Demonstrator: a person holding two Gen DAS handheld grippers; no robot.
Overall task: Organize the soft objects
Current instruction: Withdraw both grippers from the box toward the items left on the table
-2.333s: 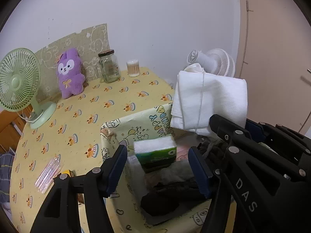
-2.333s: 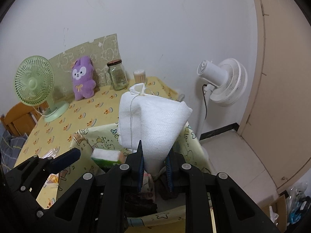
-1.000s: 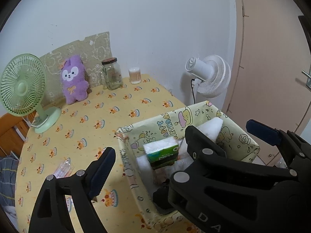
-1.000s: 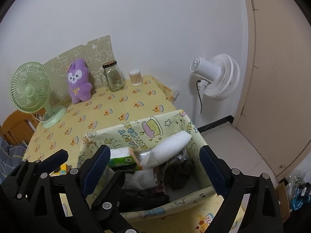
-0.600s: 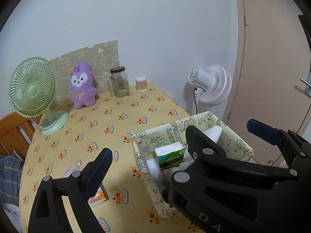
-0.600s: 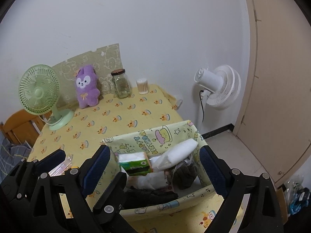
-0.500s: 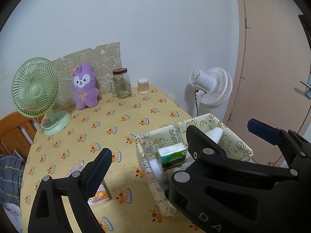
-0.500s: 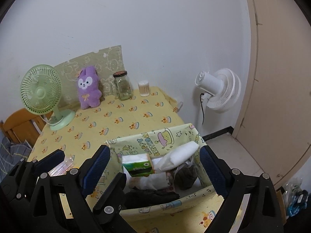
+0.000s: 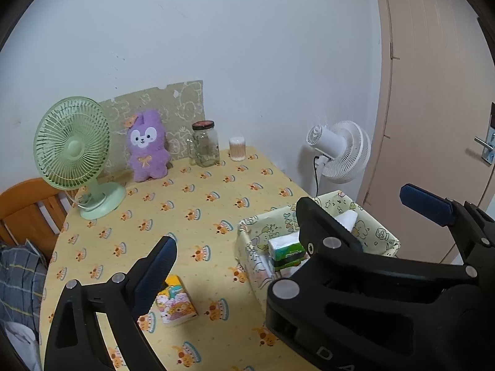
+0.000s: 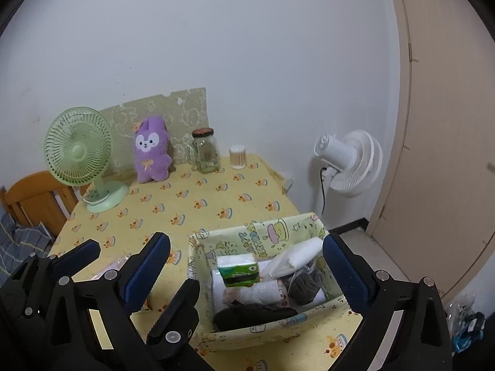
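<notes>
A yellow cartoon-print fabric basket (image 10: 256,238) (image 9: 371,216) sits at the table's near right edge. In it lie a folded white towel (image 10: 294,256), a green tissue pack (image 10: 239,270) (image 9: 286,249), a grey cloth (image 10: 304,284) and a dark cloth (image 10: 253,312). My right gripper (image 10: 244,241) hangs above and in front of the basket, jaws opening, nothing between them. My left gripper (image 9: 247,247) stands open and empty to its left, still widening, its right finger hidden behind the right gripper. A purple plush (image 9: 147,150) (image 10: 151,154) stands at the back wall.
A small tissue packet (image 9: 176,304) lies on the yellow tablecloth (image 9: 185,204). At the back stand a green desk fan (image 9: 72,154), a glass jar (image 9: 204,147) and a cotton swab tub (image 9: 237,148). A white floor fan (image 9: 340,151), a door (image 9: 433,92) and a wooden chair (image 9: 24,204) flank the table.
The right gripper has let go of the white towel, which now lies in the basket. Both grippers have drawn back and up from the basket, and their jaws have spread wider.
</notes>
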